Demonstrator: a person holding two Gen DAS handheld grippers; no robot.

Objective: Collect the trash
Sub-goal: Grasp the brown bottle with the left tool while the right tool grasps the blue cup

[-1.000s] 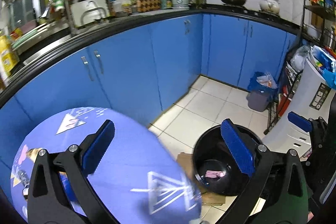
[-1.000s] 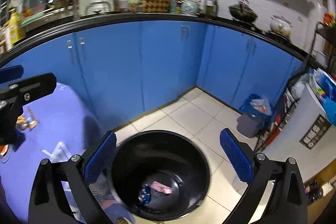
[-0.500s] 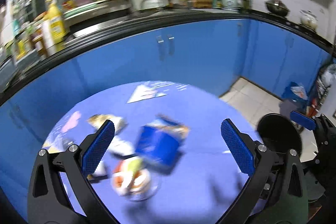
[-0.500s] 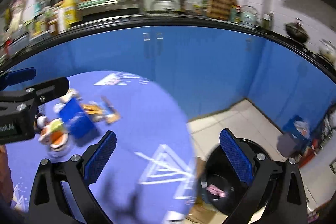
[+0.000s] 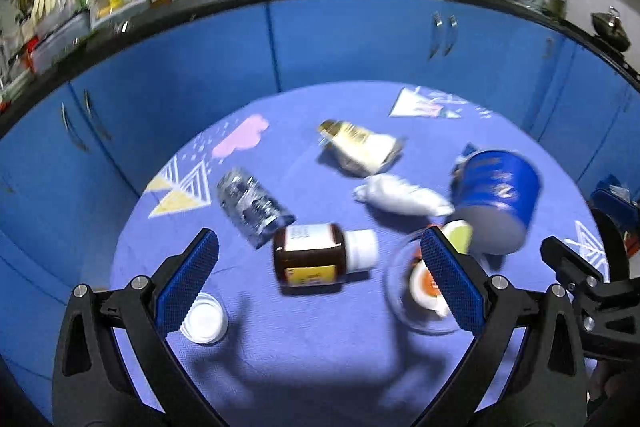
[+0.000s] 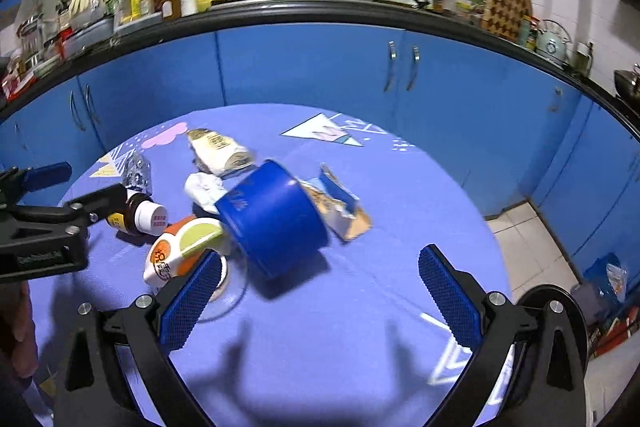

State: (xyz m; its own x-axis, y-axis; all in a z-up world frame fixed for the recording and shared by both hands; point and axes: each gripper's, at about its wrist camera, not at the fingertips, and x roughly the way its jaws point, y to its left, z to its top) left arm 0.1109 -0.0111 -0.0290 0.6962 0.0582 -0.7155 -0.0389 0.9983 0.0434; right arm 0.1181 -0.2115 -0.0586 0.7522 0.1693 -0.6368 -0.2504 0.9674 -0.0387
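With both the left gripper and right gripper spread wide and empty, the left should drop squarely over the brown glass bottle with a white cap, lying beside the blue cylindrical tin on the purple-clothed table, and pinch its body, not the cap.

Both claws hang above the tabletop with their blue-padded fingers spread wide and nothing between them. The left claw sits over the tabletop's near left part, its fingers pointing toward the far edge; in the right wrist view its black frame reaches in from the left. The right claw is beside it, over the near right part, equally wide.
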